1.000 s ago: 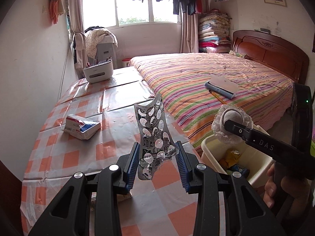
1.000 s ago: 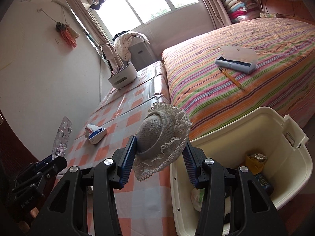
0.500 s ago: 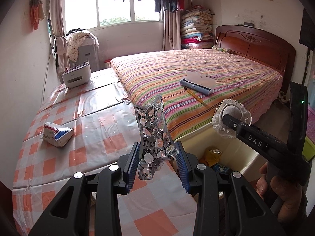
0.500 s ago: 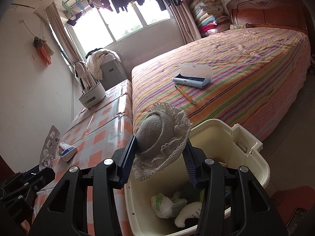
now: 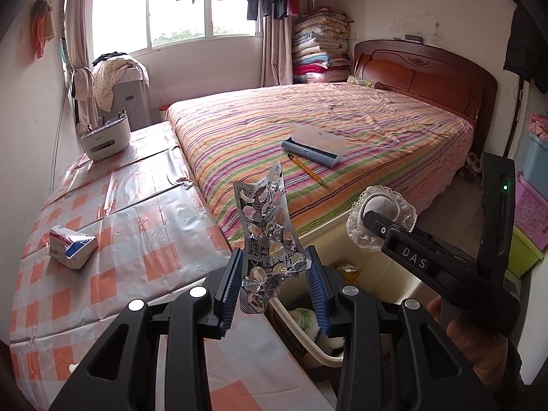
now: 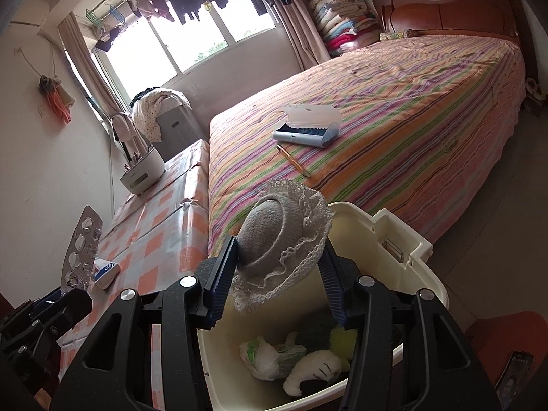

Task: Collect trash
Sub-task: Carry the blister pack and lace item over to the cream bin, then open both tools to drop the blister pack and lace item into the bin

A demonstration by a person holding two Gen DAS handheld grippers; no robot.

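Note:
My left gripper (image 5: 274,257) is shut on a crumpled silver blister pack (image 5: 265,219), which stands upright over the table's right edge beside the cream bin (image 5: 380,277). The same blister pack (image 6: 80,250) shows at the left of the right wrist view. A small grey hat with a lace brim (image 6: 267,229) sits between the fingers of my right gripper (image 6: 279,245), whose jaws are opening; the pads still touch the hat. It hangs over the open bin (image 6: 404,236), which holds a white plastic bag (image 6: 263,356) and a white soft toy (image 6: 315,370). A hand holds the right gripper (image 5: 373,219).
A small medicine box (image 5: 70,246) lies on the orange-checked table (image 5: 137,212), and a white organiser (image 5: 104,137) stands at its far end. The striped bed (image 5: 342,130) carries a pencil case (image 5: 313,145) and a pencil (image 5: 308,169). Coloured baskets (image 5: 531,212) stand at the right.
Both grippers swung right, from over the table toward the bin. The hat now hangs above the bin's opening, and the right jaws stand slightly wider around it.

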